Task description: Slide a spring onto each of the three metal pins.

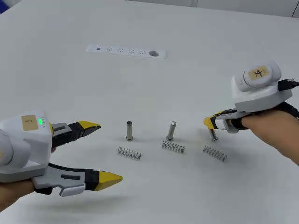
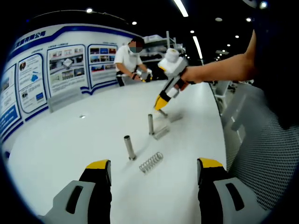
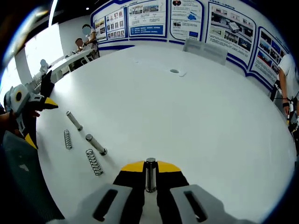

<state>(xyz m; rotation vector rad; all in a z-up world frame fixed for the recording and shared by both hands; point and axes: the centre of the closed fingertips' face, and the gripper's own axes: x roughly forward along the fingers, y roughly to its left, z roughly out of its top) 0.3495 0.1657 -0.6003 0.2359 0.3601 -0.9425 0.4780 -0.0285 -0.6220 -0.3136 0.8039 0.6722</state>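
R gripper (image 1: 211,124) clamps the rightmost short steel pin (image 3: 150,176), likely steadying it for loading. L gripper (image 1: 110,151) hangs with jaws spread wide, free to fetch. Left pin (image 1: 129,130), mid pin (image 1: 171,131) upright; silver wire coil springs (image 1: 173,147) lie just in front of the pins, none on yet.

Reads as a corporate lab or demo hall, not a home or shop floor. Evidence:
- One big white surface (image 1: 196,28) with a white socket strip (image 1: 126,51) on it, upper middle of the head view.
- Blue-and-white poster boards (image 3: 187,18) line the wall across the top of the right gripper view.
- Strip lights (image 2: 180,7) and spots in a dark ceiling, top of the left gripper view.
- Mesh office chair (image 2: 266,154) at that view's right edge.
- Another person (image 2: 127,58) stands at the surface's far end, upper middle.
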